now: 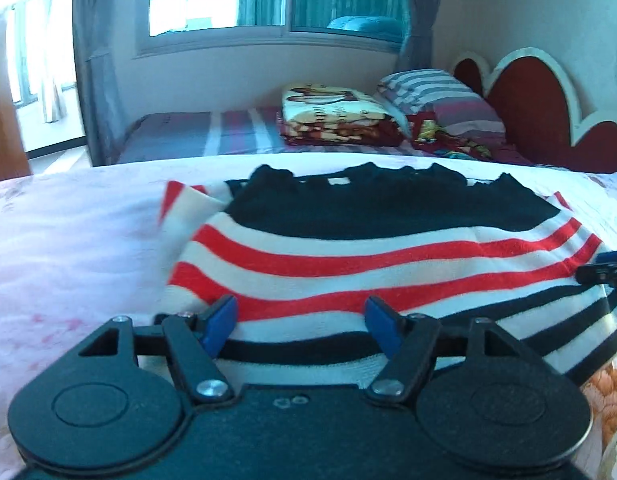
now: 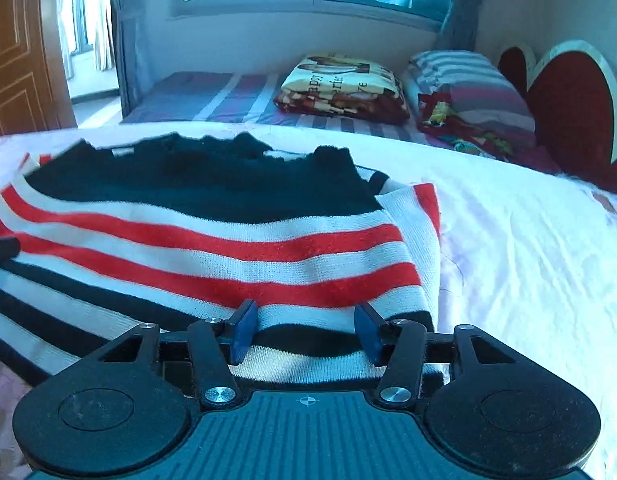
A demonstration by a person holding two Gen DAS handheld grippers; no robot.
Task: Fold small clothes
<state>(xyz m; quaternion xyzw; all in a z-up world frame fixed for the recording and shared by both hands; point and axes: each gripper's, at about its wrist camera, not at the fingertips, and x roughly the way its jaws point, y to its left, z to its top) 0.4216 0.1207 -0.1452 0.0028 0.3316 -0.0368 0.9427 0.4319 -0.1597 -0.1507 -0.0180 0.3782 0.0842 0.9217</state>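
Folded blanket [image 2: 340, 80] beside striped pillow [image 2: 468, 80]

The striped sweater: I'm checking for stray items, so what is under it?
The striped sweater lies on a pale pink bedspread, visible around it. Anything directly beneath is covered by the knit.

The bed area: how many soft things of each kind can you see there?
Striped sweater: 1
Folded printed blanket: 1
Striped pillow: 1
Pink bedspread: 1
Total: 4
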